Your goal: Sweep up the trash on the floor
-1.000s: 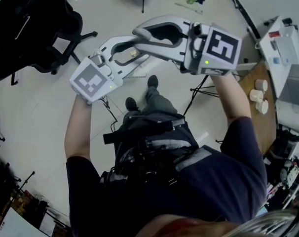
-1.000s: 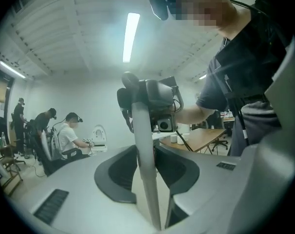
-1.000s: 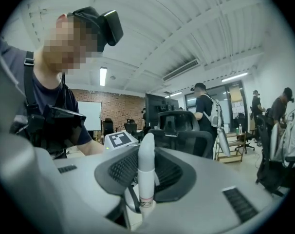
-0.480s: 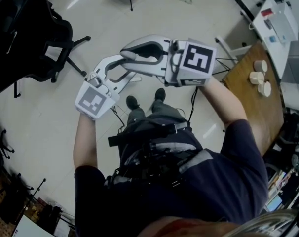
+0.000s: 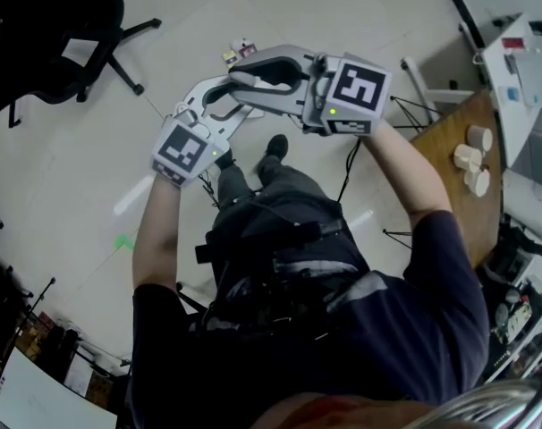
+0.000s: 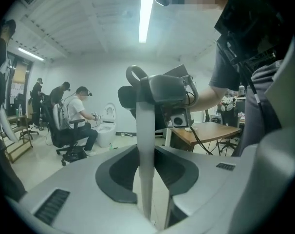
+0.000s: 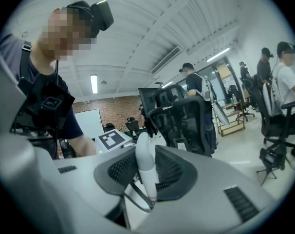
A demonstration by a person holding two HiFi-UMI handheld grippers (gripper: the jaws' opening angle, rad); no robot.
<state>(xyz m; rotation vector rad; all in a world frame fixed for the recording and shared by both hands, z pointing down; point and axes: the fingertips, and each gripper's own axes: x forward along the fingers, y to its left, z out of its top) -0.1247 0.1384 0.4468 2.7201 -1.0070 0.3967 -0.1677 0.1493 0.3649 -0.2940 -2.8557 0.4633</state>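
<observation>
Your left tongs (image 6: 145,172) are clamped on a pale handle (image 6: 146,126) that stands upright between them. Your right tongs (image 7: 146,177) are clamped on a white handle (image 7: 143,162) with a dark strap loop (image 7: 137,199) hanging from it. The trash, a few small scraps (image 5: 239,52), lies on the floor (image 5: 65,177) just beyond the tips of the tongs and ahead of your shoes (image 5: 275,146). A green speck (image 5: 123,241) lies well apart from them, to your left.

The main risk is that you work blind. In the head view the right tongs cross over the left, and together they cover the floor right beside the scraps. A stroke begun from here could flick the scraps away rather than gather them. With the tongs this close, the two handles may knock together and twist in the grip. The cable (image 5: 350,164) trailing below your right tongs could snag a handle. A wide swing to the right could reach the desk (image 5: 445,146) and its cups (image 5: 472,159).

No view shows the lower end of either handle, so you cannot tell which carries the brush and which the pan, or whether either touches the floor. The scraps are too small to identify. Whether the green speck is trash is unclear.
</observation>
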